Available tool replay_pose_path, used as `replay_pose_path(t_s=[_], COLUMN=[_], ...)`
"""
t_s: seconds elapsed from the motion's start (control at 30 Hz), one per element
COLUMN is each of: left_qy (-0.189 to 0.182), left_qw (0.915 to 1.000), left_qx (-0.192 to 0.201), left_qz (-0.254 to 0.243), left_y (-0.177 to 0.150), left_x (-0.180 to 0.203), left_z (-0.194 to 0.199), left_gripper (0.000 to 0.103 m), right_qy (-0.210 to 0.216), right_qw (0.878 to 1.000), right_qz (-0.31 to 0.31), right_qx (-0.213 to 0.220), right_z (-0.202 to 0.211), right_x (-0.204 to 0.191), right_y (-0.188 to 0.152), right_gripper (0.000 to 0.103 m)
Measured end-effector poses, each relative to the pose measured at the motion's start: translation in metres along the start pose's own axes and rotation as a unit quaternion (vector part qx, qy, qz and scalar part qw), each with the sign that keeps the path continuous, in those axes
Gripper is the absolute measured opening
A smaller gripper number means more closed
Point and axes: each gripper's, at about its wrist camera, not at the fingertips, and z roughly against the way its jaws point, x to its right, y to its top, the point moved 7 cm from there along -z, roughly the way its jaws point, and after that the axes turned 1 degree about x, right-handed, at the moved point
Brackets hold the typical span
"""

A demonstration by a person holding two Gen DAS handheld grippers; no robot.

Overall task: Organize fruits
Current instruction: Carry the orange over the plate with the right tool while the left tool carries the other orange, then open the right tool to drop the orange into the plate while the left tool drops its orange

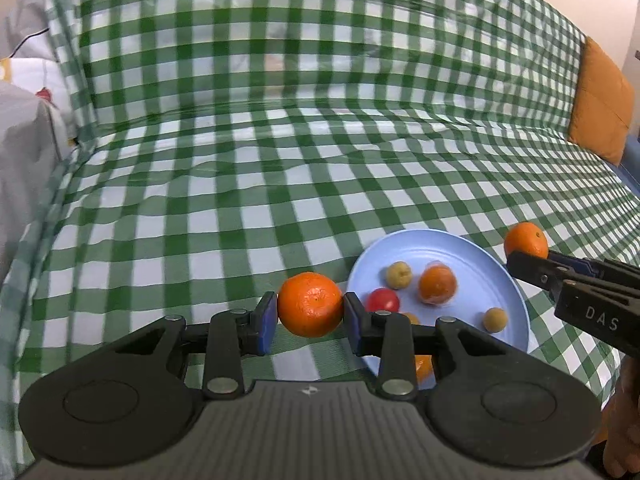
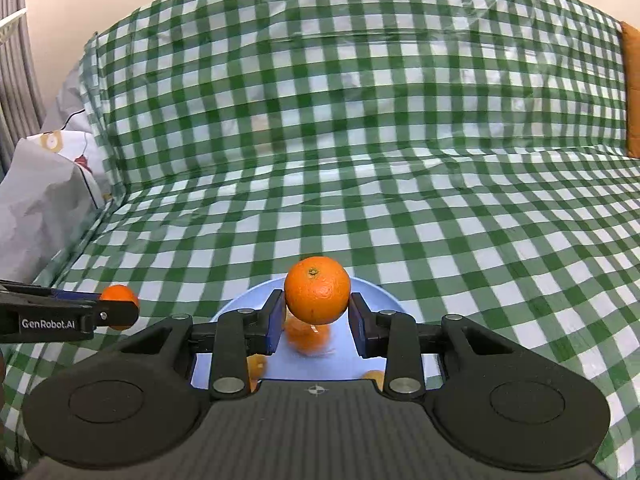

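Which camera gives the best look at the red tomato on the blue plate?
The left wrist view: the red tomato sits in plain sight on the blue plate, just past the left tool. In the right wrist view it cannot be made out; tool and held orange cover most of the plate.

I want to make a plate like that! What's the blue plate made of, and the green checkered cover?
The blue plate looks like plastic: smooth, matte pastel, with faint rings moulded into its surface. Painted ceramic can't be ruled out. The checkered cover looks like thin plastic sheeting rather than cloth, since it shines and wrinkles in sharp creases.
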Motion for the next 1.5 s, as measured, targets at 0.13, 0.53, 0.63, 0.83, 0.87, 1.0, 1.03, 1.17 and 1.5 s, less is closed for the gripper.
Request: replay_pose_path(t_s=[0.13, 0.53, 0.63, 0.83, 0.87, 1.0, 1.03, 1.17, 1.5], left_qy=[-0.01, -0.016, -0.02, -0.043, -0.049, -0.065, -0.068, -0.077, -0.088], left_qw=[0.9998, 0.9994, 0.9993, 0.9985, 0.9981, 0.9967, 0.9963, 0.9946, 0.992], left_qx=[0.004, 0.014, 0.015, 0.008, 0.007, 0.006, 0.005, 0.006, 0.027], left_qz=[-0.014, -0.027, -0.028, -0.031, -0.035, -0.049, -0.052, -0.07, -0.087], left_y=[0.0, -0.001, 0.0, -0.002, -0.003, -0.006, -0.006, -0.008, -0.004], left_x=[0.01, 0.019, 0.019, 0.028, 0.031, 0.043, 0.046, 0.06, 0.079], left_z=[-0.003, -0.003, -0.003, -0.005, -0.005, -0.009, -0.01, -0.016, -0.02], left_gripper=[0.039, 0.039, 0.039, 0.039, 0.039, 0.039, 0.039, 0.039, 0.05], right_qy=[-0.005, -0.01, -0.014, -0.018, -0.019, -0.022, -0.022, -0.023, -0.027], right_qw=[1.0, 1.0, 1.0, 1.0, 1.0, 1.0, 1.0, 1.0, 0.999], right_qz=[0.0, -0.007, -0.008, -0.01, -0.01, -0.01, -0.009, -0.006, -0.02], right_qx=[0.0, 0.0, -0.001, -0.002, -0.003, -0.01, -0.011, -0.014, -0.017], right_z=[-0.001, 0.001, 0.001, 0.002, 0.001, -0.001, -0.002, -0.003, -0.005], right_x=[0.003, 0.007, 0.007, 0.008, 0.008, 0.008, 0.008, 0.008, 0.011], right_y=[-0.001, -0.003, -0.003, -0.005, -0.005, -0.007, -0.007, -0.008, -0.005], right_gripper=[0.036, 0.036, 0.036, 0.036, 0.036, 0.036, 0.036, 0.036, 0.06])
